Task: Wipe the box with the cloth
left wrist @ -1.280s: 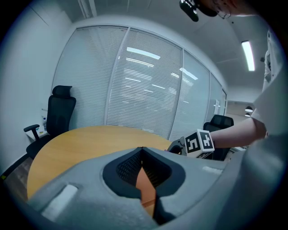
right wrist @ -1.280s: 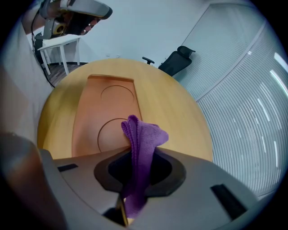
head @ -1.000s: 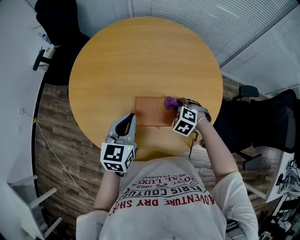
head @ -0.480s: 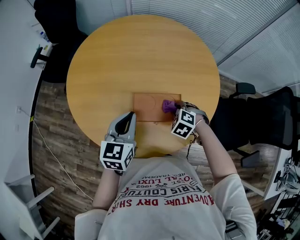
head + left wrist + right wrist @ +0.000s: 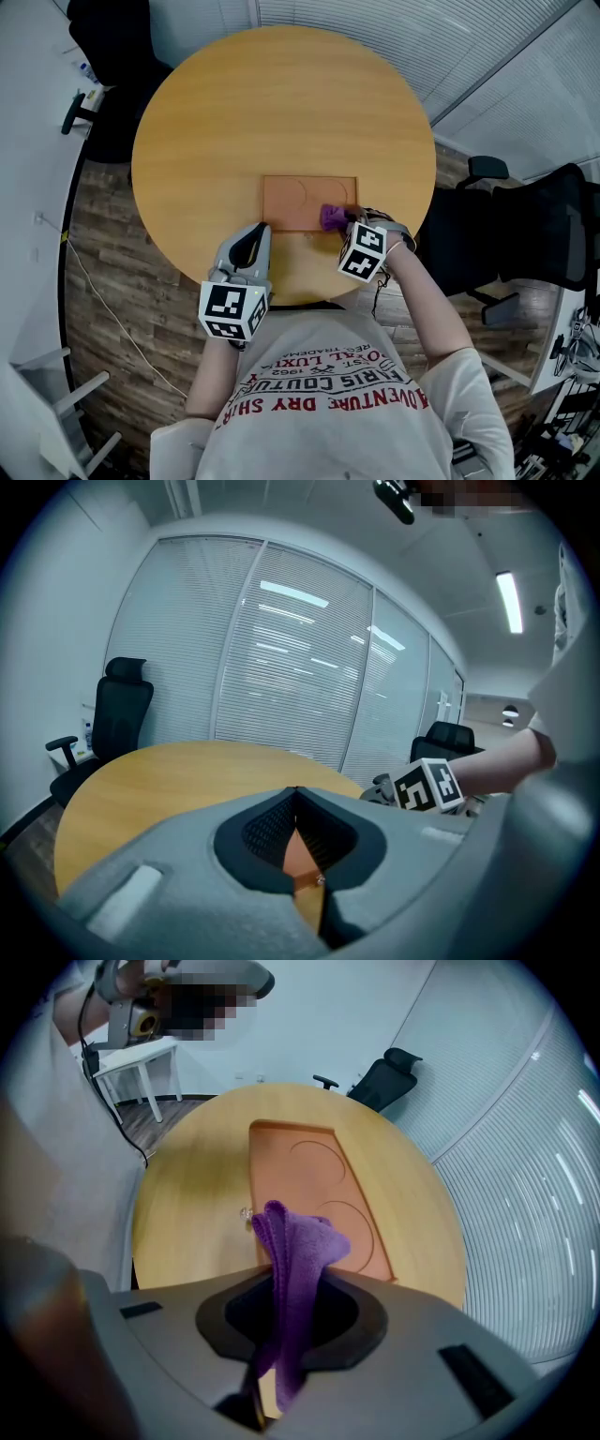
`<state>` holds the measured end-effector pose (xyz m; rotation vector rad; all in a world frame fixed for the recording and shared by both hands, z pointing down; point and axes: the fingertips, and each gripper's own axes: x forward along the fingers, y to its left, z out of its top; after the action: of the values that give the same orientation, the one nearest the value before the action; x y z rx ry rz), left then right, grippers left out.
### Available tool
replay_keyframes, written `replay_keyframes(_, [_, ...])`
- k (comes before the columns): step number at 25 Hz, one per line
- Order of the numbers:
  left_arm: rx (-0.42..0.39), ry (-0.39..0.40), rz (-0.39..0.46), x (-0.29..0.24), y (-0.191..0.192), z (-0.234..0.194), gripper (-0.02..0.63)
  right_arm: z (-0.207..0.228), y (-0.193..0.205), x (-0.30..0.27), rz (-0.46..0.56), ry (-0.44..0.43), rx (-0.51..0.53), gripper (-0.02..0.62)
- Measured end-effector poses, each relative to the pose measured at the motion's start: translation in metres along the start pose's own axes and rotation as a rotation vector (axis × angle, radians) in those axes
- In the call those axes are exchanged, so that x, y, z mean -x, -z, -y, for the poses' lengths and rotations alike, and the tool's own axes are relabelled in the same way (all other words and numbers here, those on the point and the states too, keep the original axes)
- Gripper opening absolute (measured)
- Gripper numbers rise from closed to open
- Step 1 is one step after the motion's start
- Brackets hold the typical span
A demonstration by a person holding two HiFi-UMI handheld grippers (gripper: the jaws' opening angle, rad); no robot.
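**Cloth gripped on the near right part of the box; left gripper closed at the box's corner**

The round wooden table [image 5: 281, 103] fills the middle of the head view. Its near rim is cut off by the person's shirt [image 5: 328, 412]. Most of the top is bare wood, with wide room beyond and to both sides of the box. One black office chair [image 5: 112, 56] stands at the far left of the table and another [image 5: 525, 234] at its right, both partly out of frame.

The flat orange-brown box [image 5: 295, 202] lies towards the near rim, long side facing the person. Its lid bears two round impressions. In the right gripper view, a small shiny fitting [image 5: 246, 1213] sits by one long edge of the box, too small to identify.

The left gripper [image 5: 258, 231] points at the box's near left corner. Whether it touches cannot be told. In its own view its jaws meet at the tips and hold nothing.

The right gripper [image 5: 341, 225] is at the box's near right part, clamped on the purple cloth [image 5: 332, 217]. The cloth lies bunched on the lid by the right-hand impression. In the right gripper view it hides part of that circle, and its tail hangs back between the jaws.
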<state>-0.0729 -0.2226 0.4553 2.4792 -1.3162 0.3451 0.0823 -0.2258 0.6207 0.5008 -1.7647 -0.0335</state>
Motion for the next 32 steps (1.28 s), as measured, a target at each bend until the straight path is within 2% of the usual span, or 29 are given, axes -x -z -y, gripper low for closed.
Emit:
replay_keyframes(9, [-0.006, -0.014, 0.007, 0.024, 0.006, 0.012, 0.009, -0.033, 0.009, 0.009, -0.012, -0.036, 0.007, 0.075])
replay_keyframes(14, [-0.016, -0.012, 0.009, 0.035, 0.008, 0.014, 0.009, -0.072, 0.022, 0.01, -0.076, -0.156, -0.005, 0.075])
replay_keyframes(20, [-0.022, -0.019, 0.017, 0.04, 0.007, 0.015, 0.009, -0.063, 0.013, 0.033, 0.006, -0.054, -0.092, 0.075])
replay_keyframes(25, [-0.037, -0.018, 0.049, 0.039, -0.008, 0.013, 0.009, -0.029, -0.007, 0.07, 0.109, 0.041, -0.251, 0.075])
replay_keyframes(29, [-0.045, -0.025, 0.083, 0.039, -0.024, 0.01, 0.009, 0.001, -0.023, 0.104, 0.266, 0.14, -0.399, 0.074])
replay_keyframes(32, [-0.047, -0.029, 0.104, 0.037, -0.036, 0.005, 0.009, 0.023, -0.035, 0.128, 0.439, 0.22, -0.476, 0.074])
